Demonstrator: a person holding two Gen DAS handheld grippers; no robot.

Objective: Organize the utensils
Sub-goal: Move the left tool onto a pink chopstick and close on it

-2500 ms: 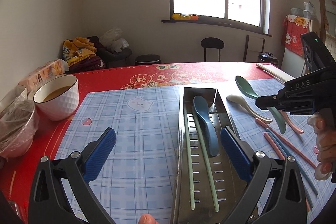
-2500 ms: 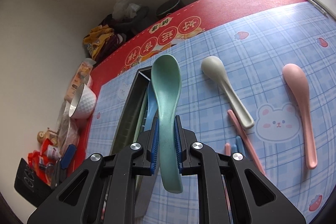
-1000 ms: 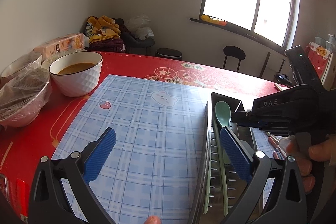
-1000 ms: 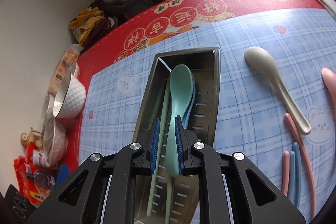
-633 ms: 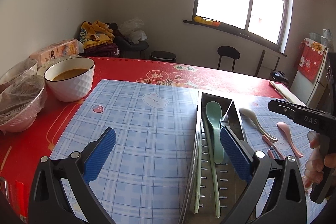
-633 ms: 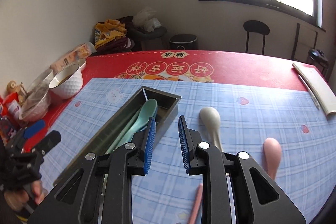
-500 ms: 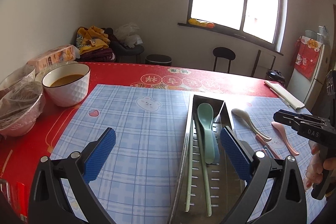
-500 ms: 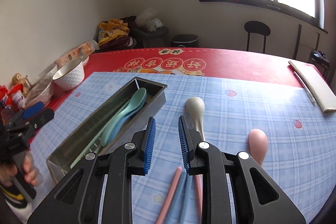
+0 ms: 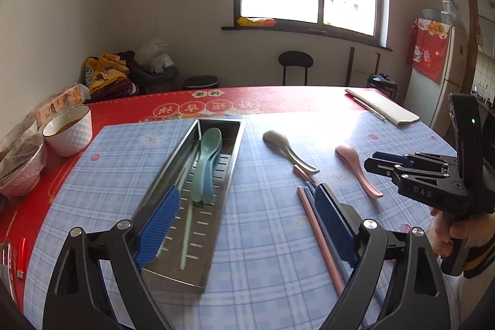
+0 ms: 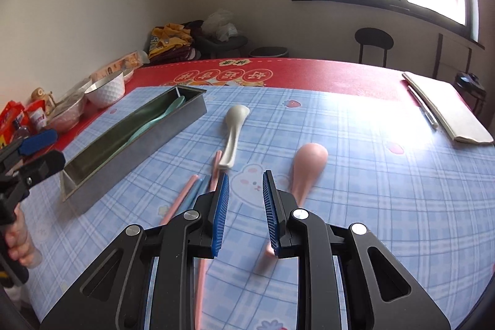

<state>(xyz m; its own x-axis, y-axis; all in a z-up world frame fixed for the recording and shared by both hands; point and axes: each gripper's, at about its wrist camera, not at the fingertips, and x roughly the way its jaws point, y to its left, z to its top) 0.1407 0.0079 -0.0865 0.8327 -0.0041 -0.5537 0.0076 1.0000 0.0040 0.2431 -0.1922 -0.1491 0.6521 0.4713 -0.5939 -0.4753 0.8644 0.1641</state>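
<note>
Left wrist view: my left gripper hangs above the blue plaid mat with its jaws spread wide, nothing between the blue pads. One pad sits over the near end of the metal utensil tray, the other over the loose chopsticks. Inside the tray a green spoon lies lengthwise, partly covering a blue spoon, with green chopsticks running alongside to the left. To the right of the tray, out on the mat, there's a beige spoon, a pink spoon further right, and pink chopsticks with a blue chopstick just beside them. At the far right my right gripper is in view, held clear above the mat. A white bowl stands on the red tablecloth at the left.

Right wrist view: my right gripper is parted a little, a narrow gap, holding nothing. The pink spoon lies just right of the gap, its handle passing under the right pad. The beige spoon lies ahead on the left, the pink chopsticks under the left finger. The tray sits off left with the green spoon's bowl showing inside, and my left gripper is at the left edge.
</note>
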